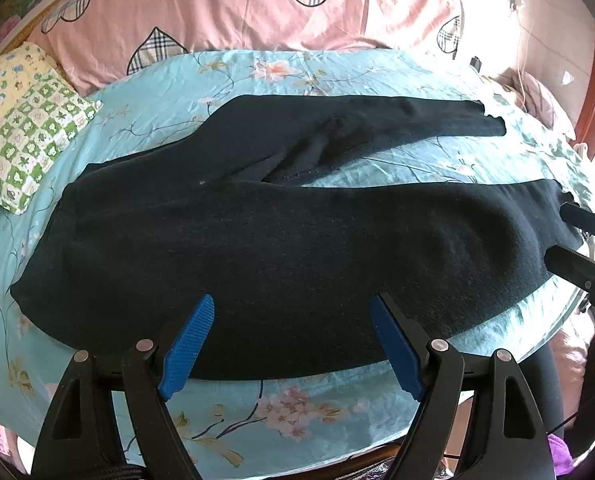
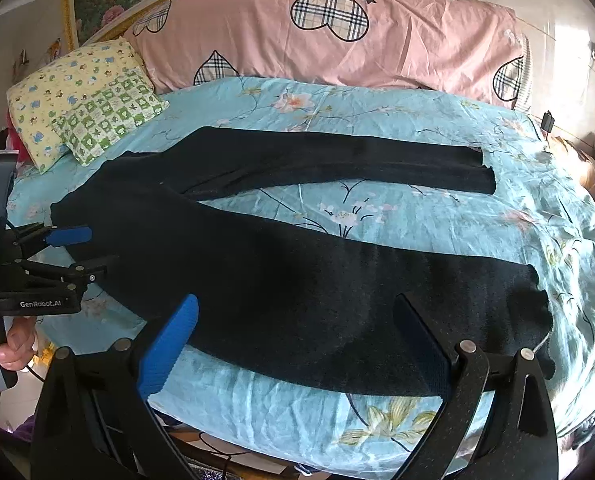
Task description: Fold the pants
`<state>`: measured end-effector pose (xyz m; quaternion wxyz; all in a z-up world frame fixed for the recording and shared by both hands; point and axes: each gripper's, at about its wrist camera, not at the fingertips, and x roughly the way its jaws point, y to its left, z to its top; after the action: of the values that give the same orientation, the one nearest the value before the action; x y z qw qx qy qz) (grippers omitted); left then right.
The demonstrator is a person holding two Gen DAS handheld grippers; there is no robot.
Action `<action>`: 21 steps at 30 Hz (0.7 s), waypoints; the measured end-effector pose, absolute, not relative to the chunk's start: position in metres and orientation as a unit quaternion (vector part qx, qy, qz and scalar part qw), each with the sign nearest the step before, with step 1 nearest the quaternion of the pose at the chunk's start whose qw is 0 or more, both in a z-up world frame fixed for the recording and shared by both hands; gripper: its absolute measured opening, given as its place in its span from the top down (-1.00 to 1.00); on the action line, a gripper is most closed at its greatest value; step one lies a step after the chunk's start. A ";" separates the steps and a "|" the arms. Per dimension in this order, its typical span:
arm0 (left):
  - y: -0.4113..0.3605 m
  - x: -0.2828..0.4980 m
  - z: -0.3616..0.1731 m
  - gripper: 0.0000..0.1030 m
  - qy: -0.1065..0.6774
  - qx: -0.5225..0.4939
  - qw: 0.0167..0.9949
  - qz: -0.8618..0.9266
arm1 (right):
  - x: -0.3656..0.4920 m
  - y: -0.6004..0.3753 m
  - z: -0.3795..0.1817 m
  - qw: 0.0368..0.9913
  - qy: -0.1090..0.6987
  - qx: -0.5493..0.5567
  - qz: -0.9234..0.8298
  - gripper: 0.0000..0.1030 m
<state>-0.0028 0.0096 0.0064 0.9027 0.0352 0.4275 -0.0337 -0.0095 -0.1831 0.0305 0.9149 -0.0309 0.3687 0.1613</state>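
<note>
The dark pants [image 2: 281, 280] lie spread across the middle of the bed [image 2: 337, 420], their two legs splayed apart, and the wedge of bare blue sheet between those legs is open for reaching in. A strip of sheet along the near edge is also free. At the far side a long pink pillow [image 2: 337, 36] runs along the headboard and blocks that way, and two small patterned pillows [image 2: 93, 112] crowd the far left corner, close to the waist end. The left claw [image 2: 85, 252] hangs just beside the waistband, its jaws wide, occupying that side. The right claw [image 1: 553, 236] stands at the cuff of the near leg.
</note>
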 end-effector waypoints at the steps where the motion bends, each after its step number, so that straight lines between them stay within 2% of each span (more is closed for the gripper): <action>1: 0.010 -0.002 0.007 -0.58 0.428 0.035 0.903 -0.034 | -0.011 -0.183 0.031 0.915 0.369 -0.031 0.162 -0.90; 21: 0.010 -0.001 0.007 -0.59 0.433 0.035 0.900 -0.035 | -0.011 -0.184 0.032 0.914 0.370 -0.025 0.164 -0.90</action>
<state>-0.0009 0.0099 0.0073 0.9001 0.0351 0.4329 -0.0351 -0.0111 -0.1838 0.0319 0.9139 -0.0253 0.3704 0.1642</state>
